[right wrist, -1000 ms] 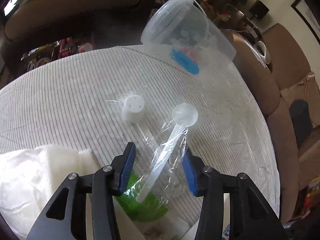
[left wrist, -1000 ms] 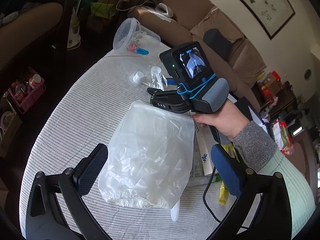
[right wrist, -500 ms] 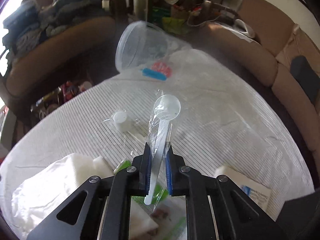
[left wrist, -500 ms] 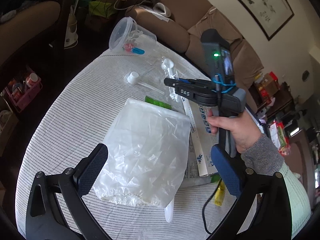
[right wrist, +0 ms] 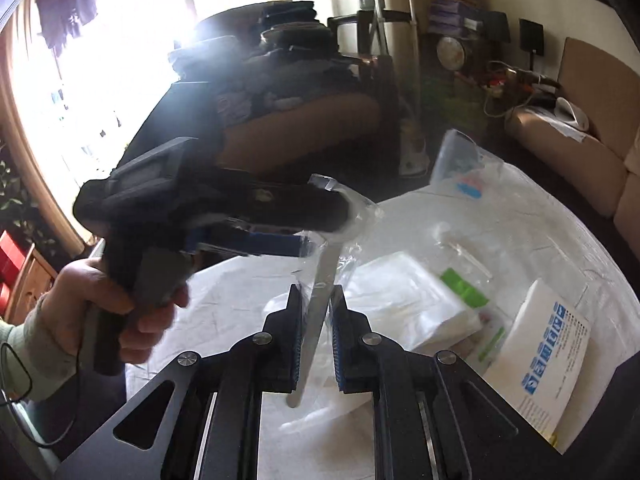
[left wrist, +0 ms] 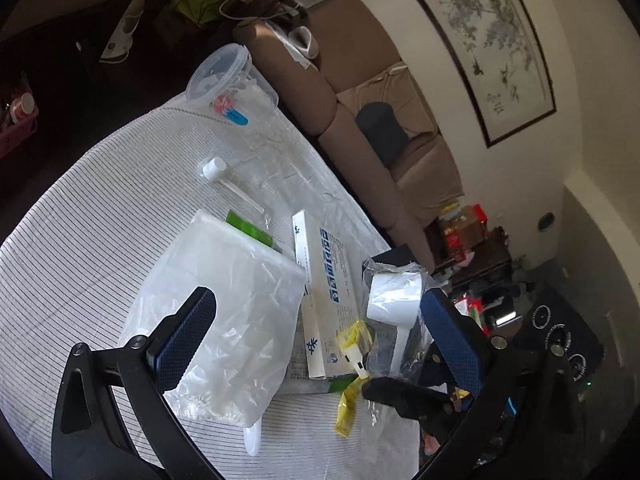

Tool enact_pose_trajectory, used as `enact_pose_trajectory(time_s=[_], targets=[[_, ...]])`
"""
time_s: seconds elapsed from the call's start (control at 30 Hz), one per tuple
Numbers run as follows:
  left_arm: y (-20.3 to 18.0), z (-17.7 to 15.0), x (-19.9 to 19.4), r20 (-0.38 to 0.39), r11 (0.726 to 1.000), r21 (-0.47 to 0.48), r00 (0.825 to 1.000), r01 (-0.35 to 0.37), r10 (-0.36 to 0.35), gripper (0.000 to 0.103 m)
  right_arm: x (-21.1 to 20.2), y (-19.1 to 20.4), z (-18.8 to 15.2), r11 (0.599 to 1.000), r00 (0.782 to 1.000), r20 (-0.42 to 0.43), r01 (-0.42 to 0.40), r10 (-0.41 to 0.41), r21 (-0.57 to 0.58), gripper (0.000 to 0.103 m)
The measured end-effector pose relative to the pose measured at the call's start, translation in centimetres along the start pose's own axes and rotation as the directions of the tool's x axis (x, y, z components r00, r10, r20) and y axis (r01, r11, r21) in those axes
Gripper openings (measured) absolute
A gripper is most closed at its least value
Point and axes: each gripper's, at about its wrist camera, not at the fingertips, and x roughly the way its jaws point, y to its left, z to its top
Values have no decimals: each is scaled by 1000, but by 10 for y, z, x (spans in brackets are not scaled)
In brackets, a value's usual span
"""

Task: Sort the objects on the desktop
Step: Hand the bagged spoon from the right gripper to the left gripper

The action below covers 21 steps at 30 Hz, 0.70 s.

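Our right gripper [right wrist: 316, 316] has its fingers [right wrist: 294, 332] clamped on the handle of a wrapped plastic scoop [right wrist: 320, 280], holding it raised above the counter [right wrist: 224, 292]. The handle runs up between the pads and leans slightly right, with its lower end poking out below them. The clear wrapper bunches around the scoop's upper end.

Our left gripper [left wrist: 316, 332] is spread wide, its fingers [left wrist: 184, 332] gripping nothing. In the left wrist view the scoop's white bowl [left wrist: 394, 296] sits just inside the right-hand finger, not pressed by it. In the right wrist view that gripper lies nearly level across the frame, its tips at the scoop's top, gripped by a hand [right wrist: 100, 308] in a pale sleeve at the lower left.

On the striped counter below lie a plastic bag [left wrist: 224, 304] of white material, a white box [left wrist: 328, 280] with blue print beside it, a green packet [left wrist: 248, 228] half under the bag, and a yellow wrapper [left wrist: 348, 360]. Further off rest a second scoop [left wrist: 214, 168] and a clear tub [left wrist: 232, 84] on its side.
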Motion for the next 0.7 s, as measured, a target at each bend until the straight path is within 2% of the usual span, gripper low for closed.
enact_pose_trajectory(time_s=[0.1, 0.17, 0.23, 0.33, 0.43, 0.53, 0.63, 0.7], targets=[[1, -2, 0, -12, 1000, -1, 1000, 4, -4, 102, -1, 4, -5, 1000, 1000, 9, 0, 0, 4, 15], [2, -2, -1, -22, 999, -14, 999, 32, -33, 93, 0, 3, -6, 1000, 1000, 4, -6, 6, 19, 15], [0, -2, -1, -26, 999, -13, 998, 51, -51, 94, 0, -1, -7, 1000, 1000, 1, 13, -13, 22, 14], [-7, 0, 2, -22, 1000, 20, 1000, -14, 15, 103, 3, -6, -5, 999, 1000, 1, -3, 2, 52, 14], [-1, -1, 8, -60, 999, -41, 998, -15, 12, 103, 7, -2, -6, 998, 1000, -17, 15, -14, 58, 14], [3, -3, 10, -75, 998, -66, 997, -10, 5, 103, 12, -10, -9, 993, 1000, -25, 13, -10, 118, 14], [0, -3, 5, -54, 999, -46, 998, -14, 12, 103, 15, -17, -12, 979, 1000, -26, 10, -5, 204, 14], [-3, -3, 2, -44, 999, -37, 999, 16, -18, 103, 13, -20, -16, 961, 999, 8, -38, 37, 273, 14]])
